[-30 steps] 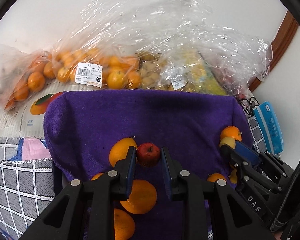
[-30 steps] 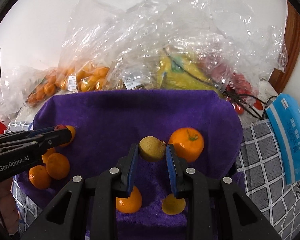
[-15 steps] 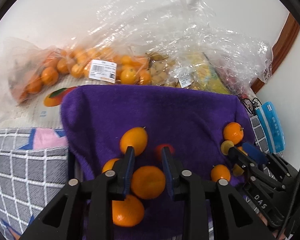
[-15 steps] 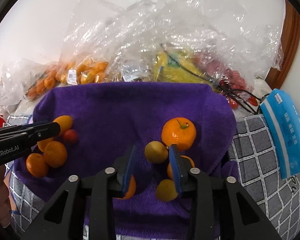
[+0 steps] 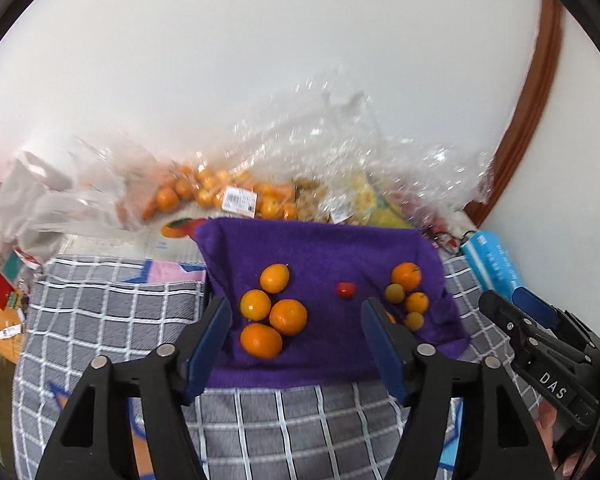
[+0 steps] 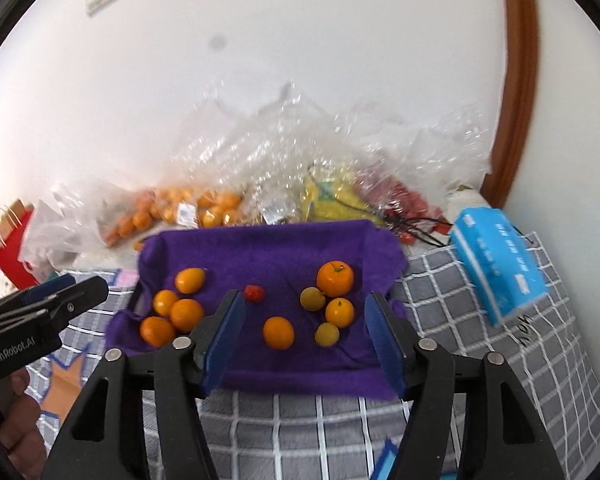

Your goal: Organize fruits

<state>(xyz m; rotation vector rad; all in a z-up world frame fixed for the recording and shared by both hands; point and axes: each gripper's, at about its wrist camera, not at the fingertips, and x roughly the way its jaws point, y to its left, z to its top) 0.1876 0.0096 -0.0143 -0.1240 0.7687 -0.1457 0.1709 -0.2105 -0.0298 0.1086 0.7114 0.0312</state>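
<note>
1. A grey checked blanket (image 6: 480, 280) covers the surface in front of me, and against the white wall behind it a blurred heap of clear plastic bags (image 6: 300, 152) holds packed oranges and something yellow that I cannot identify.
2. The purple towel (image 5: 320, 248) lies on the blanket and carries all the loose fruit.
3. A blue tissue pack (image 6: 496, 264) rests on the blanket just right of the towel.
4. My left gripper (image 5: 296, 344) hangs above the towel's near edge, jaws opening, nothing between them; its right finger (image 5: 380, 344) cuts off one orange.
5. My right gripper (image 6: 304, 340) hangs likewise, jaws opening and empty.
6. Four oranges (image 5: 272, 312) cluster at the towel's left.
7. A larger orange (image 6: 335, 279), three smaller yellowish fruits and a lone orange (image 6: 278, 333) sit right of centre.
8. The small red fruit (image 6: 254, 293) lies alone between the groups.
</note>
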